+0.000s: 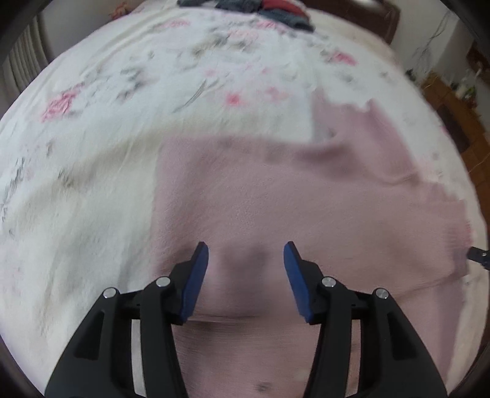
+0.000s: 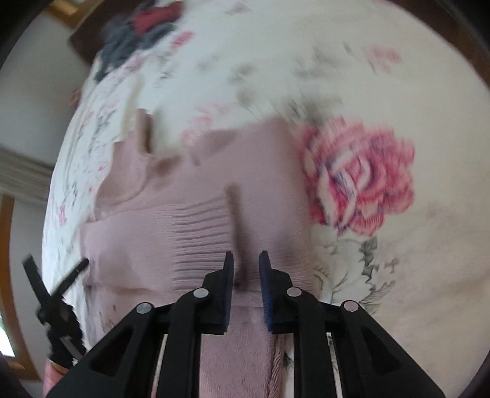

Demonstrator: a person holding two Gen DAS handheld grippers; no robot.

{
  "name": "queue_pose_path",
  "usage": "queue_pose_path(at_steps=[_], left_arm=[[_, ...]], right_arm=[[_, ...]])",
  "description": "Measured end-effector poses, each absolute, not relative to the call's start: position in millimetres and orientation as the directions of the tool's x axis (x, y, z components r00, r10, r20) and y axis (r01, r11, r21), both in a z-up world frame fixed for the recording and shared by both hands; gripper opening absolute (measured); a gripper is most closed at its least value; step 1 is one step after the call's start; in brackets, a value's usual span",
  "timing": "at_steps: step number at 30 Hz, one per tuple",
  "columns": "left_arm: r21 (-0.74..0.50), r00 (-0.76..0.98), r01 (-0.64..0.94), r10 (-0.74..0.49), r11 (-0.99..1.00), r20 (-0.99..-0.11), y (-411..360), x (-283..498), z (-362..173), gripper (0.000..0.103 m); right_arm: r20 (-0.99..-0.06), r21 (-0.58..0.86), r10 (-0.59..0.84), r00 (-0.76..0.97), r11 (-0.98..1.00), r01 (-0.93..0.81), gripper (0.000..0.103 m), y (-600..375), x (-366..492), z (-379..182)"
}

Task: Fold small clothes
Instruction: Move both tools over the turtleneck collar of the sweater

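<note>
A pale pink knitted garment [image 1: 275,199] lies spread flat on a floral bedspread [image 1: 122,91]. My left gripper [image 1: 246,254] hangs just above its near middle, open wide, nothing between the blue pads. In the right wrist view the same garment [image 2: 190,214] shows a ribbed band, and its right edge lies next to a big pink rose print [image 2: 358,180]. My right gripper [image 2: 246,260] hovers low over that side of the cloth; its jaws stand a narrow gap apart with cloth showing beyond the gap. Both views are motion-blurred.
A pile of dark grey and red clothes [image 1: 263,9] lies at the far end of the bed [image 2: 137,33]. Wooden floor [image 1: 459,122] shows past the bed's right edge. Black parts of the left gripper [image 2: 55,290] appear at the left.
</note>
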State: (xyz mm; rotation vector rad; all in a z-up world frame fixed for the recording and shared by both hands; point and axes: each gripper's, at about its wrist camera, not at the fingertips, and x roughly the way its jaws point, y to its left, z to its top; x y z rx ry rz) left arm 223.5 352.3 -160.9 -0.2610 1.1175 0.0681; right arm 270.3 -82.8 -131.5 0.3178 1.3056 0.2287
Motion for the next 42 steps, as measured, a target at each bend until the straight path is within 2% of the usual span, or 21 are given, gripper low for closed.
queue_pose_path(at_steps=[4, 7, 12, 16, 22, 27, 30, 32, 35, 37, 40, 42], left_arm=[[-0.201, 0.443, -0.117, -0.13, 0.973, -0.887, 322.2, 228.3, -151.6, 0.056], [-0.178, 0.435, -0.095, -0.12, 0.979, -0.893, 309.4, 228.9, -157.2, 0.056], [-0.121, 0.368, -0.102, -0.075, 0.987, -0.927, 311.5, 228.7, -185.5, 0.055], [-0.128, 0.384, -0.068, -0.092, 0.989, -0.919, 313.5, 223.6, -192.3, 0.055], [-0.134, 0.398, -0.059, -0.1, 0.989, -0.912, 314.5, 219.9, -194.3, 0.055], [-0.109, 0.355, -0.052, -0.083, 0.993, -0.931, 310.8, 230.8, -183.1, 0.055], [-0.139, 0.4, -0.056, -0.106, 0.989, -0.91, 316.6, 244.0, -154.5, 0.056], [-0.187, 0.422, -0.068, -0.142, 0.98, -0.895, 321.0, 265.7, -136.2, 0.06], [-0.183, 0.423, -0.065, -0.139, 0.981, -0.896, 316.7, 301.2, -126.0, 0.064], [-0.186, 0.413, -0.06, -0.145, 0.981, -0.899, 309.9, 328.4, -126.5, 0.067], [-0.173, 0.381, -0.09, -0.126, 0.981, -0.916, 307.0, 364.6, -138.4, 0.068], [-0.147, 0.357, -0.111, -0.099, 0.983, -0.929, 302.7, 382.4, -149.6, 0.068]], right_arm=[[-0.883, 0.397, 0.407, 0.236, 0.913, -0.089, 0.019, -49.3, 269.0, -121.5], [-0.896, 0.364, 0.381, 0.227, 0.924, -0.117, 0.021, -33.4, 270.1, -127.3], [-0.926, 0.316, 0.328, 0.185, 0.944, -0.094, 0.02, -33.8, 269.7, -157.1], [-0.91, 0.361, 0.371, 0.184, 0.928, -0.088, 0.017, -43.9, 268.8, -175.6], [-0.907, 0.357, 0.371, 0.201, 0.928, -0.103, 0.017, -42.8, 266.7, -181.6], [-0.928, 0.321, 0.34, 0.151, 0.937, -0.136, 0.019, -35.8, 273.2, -174.0], [-0.922, 0.332, 0.359, 0.149, 0.926, -0.179, 0.028, -26.2, 281.5, -155.4], [-0.901, 0.367, 0.4, 0.167, 0.909, -0.199, 0.037, -18.4, 295.2, -138.2], [-0.888, 0.368, 0.412, 0.203, 0.903, -0.219, 0.045, -1.1, 328.9, -117.3], [-0.881, 0.37, 0.419, 0.22, 0.9, -0.232, 0.051, 13.5, 358.2, -109.9], [-0.876, 0.392, 0.437, 0.205, 0.891, -0.227, 0.061, 29.9, 393.9, -113.7], [-0.877, 0.394, 0.438, 0.199, 0.891, -0.223, 0.063, 43.4, 420.6, -122.4]])
